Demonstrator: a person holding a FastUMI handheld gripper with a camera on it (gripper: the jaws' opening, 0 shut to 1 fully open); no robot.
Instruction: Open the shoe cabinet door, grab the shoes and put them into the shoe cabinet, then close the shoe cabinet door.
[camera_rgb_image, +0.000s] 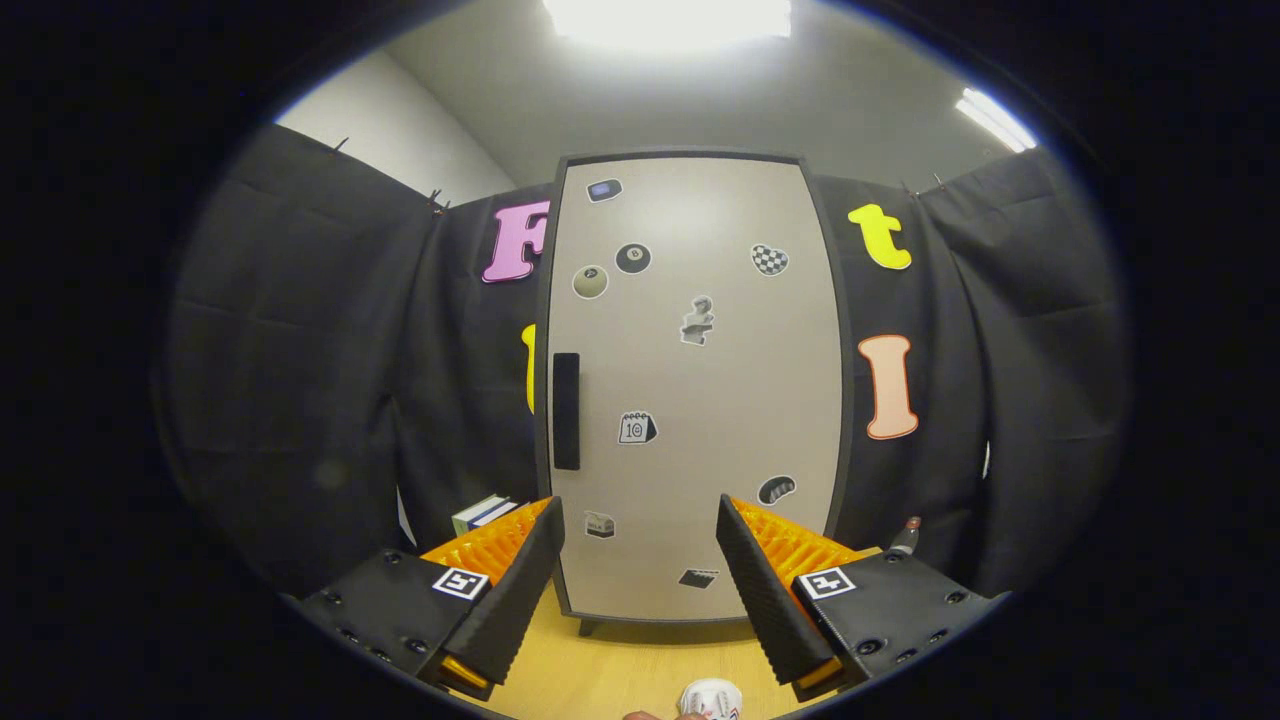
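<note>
From where the gripper (640, 545) is held, the shoe cabinet (695, 385) stands straight ahead in the middle of the frame, on a wooden table (610, 670), and its door (700, 400) is flat shut against the dark frame, stickers scattered over its pale face. The dark vertical handle (566, 411) sits on the door's left edge, at about mid-height, just above and beyond the left finger. The two fingers stand well apart at the bottom of the frame, with nothing between them but the lower part of the door seen beyond; they touch nothing. At the very bottom centre, close under the fingers, a small white object with red marks (711, 697) peeks in, which may be the shoe, though too little of it shows to be sure. A few books (483, 513) lie at lower left behind the left finger, and a small bottle-like thing (906, 537) stands at lower right. As I judge it, the task is at its very start: the door has not been opened, no shoe is in hand, and everything remains to do, namely pulling the handle, loading the shoes and shutting the door again.
</note>
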